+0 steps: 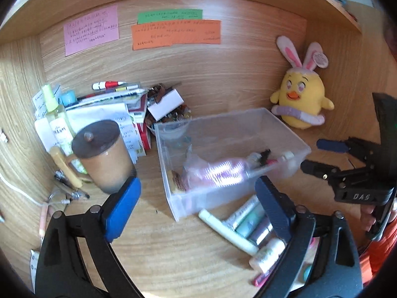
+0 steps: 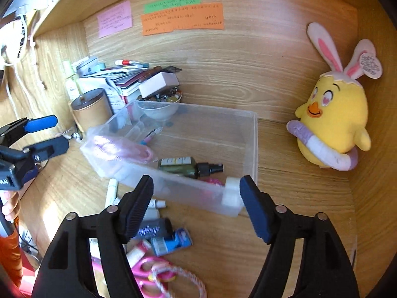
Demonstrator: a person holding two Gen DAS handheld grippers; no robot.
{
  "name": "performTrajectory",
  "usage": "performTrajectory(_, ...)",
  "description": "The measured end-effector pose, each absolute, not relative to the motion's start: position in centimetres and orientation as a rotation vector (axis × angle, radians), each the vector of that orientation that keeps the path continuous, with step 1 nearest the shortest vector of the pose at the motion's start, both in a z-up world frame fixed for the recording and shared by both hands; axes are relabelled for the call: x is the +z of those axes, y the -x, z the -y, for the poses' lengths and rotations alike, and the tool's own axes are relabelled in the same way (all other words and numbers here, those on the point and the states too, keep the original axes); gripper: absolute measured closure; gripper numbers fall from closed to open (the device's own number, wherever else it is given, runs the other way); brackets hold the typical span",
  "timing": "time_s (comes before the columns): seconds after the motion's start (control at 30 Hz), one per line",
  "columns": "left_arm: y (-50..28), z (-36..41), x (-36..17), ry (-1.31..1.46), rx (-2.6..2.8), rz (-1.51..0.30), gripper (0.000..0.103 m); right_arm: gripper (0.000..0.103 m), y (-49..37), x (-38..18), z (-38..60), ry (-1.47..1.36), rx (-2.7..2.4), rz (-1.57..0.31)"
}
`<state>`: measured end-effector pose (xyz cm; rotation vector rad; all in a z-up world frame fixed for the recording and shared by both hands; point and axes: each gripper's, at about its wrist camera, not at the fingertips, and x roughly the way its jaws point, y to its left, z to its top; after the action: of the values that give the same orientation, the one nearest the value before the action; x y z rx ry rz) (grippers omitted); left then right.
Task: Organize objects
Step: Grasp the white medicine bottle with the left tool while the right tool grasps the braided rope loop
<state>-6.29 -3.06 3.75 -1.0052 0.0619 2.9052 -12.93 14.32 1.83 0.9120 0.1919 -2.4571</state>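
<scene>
Both grippers tilt downward: left gripper (image 1: 198, 206) jaws spread wide with nothing between them, right gripper (image 2: 196, 203) jaws likewise apart and empty.

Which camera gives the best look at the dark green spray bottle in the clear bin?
The right wrist view: the spray bottle lies unobstructed in the clear bin. In the left wrist view only its black nozzle shows, blurred.
</scene>
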Motion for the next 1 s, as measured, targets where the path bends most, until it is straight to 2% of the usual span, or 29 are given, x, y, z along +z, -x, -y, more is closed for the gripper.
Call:
performTrajectory(0.07,5.5,2.7,3.1,1.032,2.89,-0.06,0.007,0.029,11.8,1.7,-14.8,-0.91,-2.454,-0.192)
performTrajectory(0.43,3.0,0.1,-2.4,1.208,2.74,-0.036,0.007,0.028,7.8,-2.8,-16.6,-1.056,-2.384,-0.21)
performTrajectory(0.8,3.7,-2.9,-5.8,1.32,2.639,-0.053,0.007,0.028,8.4,-6.4,-16.8,-1.198,-2.31,-0.181)
performTrajectory(0.87,3.9,-3.2,-5.9,1.319,2.635,-0.04,0.007,0.031,8.6,-6.5,-17.2,-1.2,-2.308,-0.161)
performTrajectory(0.93,3.9,-3.4,-6.0,1.315,2.63,-0.037,0.008,0.044,8.6,-6.5,-17.5,-1.197,-2.319,-0.167)
performTrajectory(1.0,3.9,-3.5,-6.1,1.302,2.635,-0.04,0.015,0.054,8.7,-6.4,-18.0,-1.197,-2.331,-0.163)
